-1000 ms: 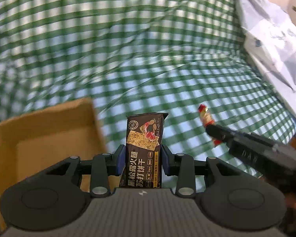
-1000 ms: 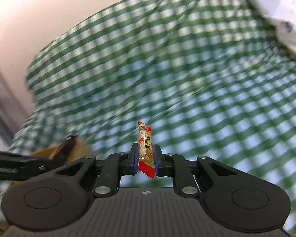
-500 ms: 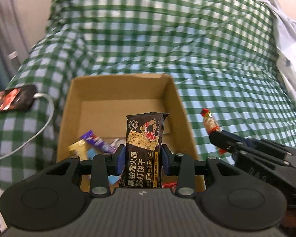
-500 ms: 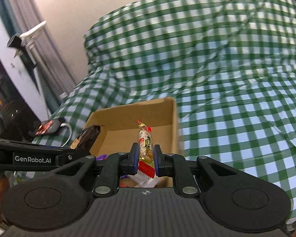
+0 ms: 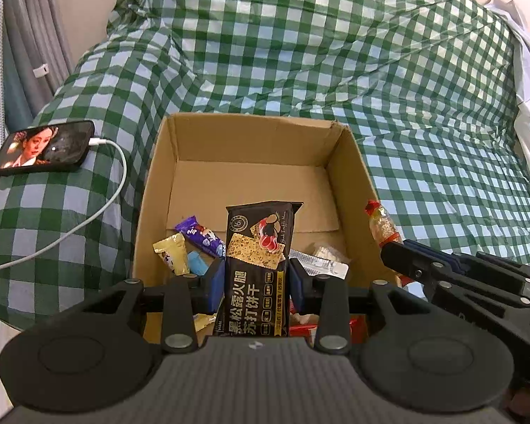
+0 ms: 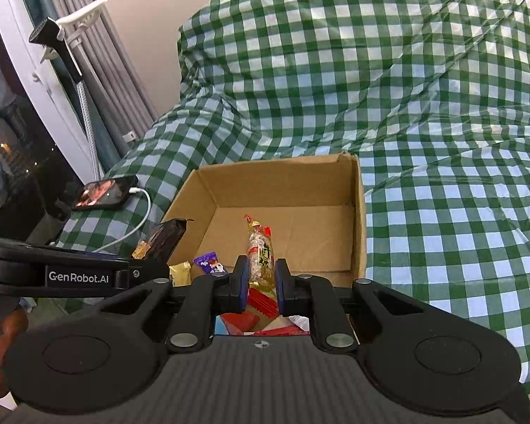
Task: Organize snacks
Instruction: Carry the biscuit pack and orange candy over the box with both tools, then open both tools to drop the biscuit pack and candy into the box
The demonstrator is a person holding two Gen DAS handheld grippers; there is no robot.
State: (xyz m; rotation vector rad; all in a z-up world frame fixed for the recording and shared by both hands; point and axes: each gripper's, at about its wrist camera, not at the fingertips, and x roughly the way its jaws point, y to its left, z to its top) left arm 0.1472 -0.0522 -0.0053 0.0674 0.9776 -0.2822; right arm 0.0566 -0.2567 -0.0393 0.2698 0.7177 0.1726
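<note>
Green-checked bedspread (image 5: 300, 53) under cardboard box (image 5: 353, 176); charging phone (image 5: 44, 146) left, curtains (image 6: 99, 70) behind.

Matt brown cardboard box (image 5: 349, 162); glossy film cracker packet (image 5: 258, 268); clear shiny snack wrapper (image 6: 260, 254); creased checked cloth (image 5: 335, 53); matt black plastic grippers.

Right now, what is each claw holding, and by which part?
Left claw grips the black cracker pack by its lower half. Right claw grips the small clear rice bar by its lower half. Both hang over the cardboard box.
</note>
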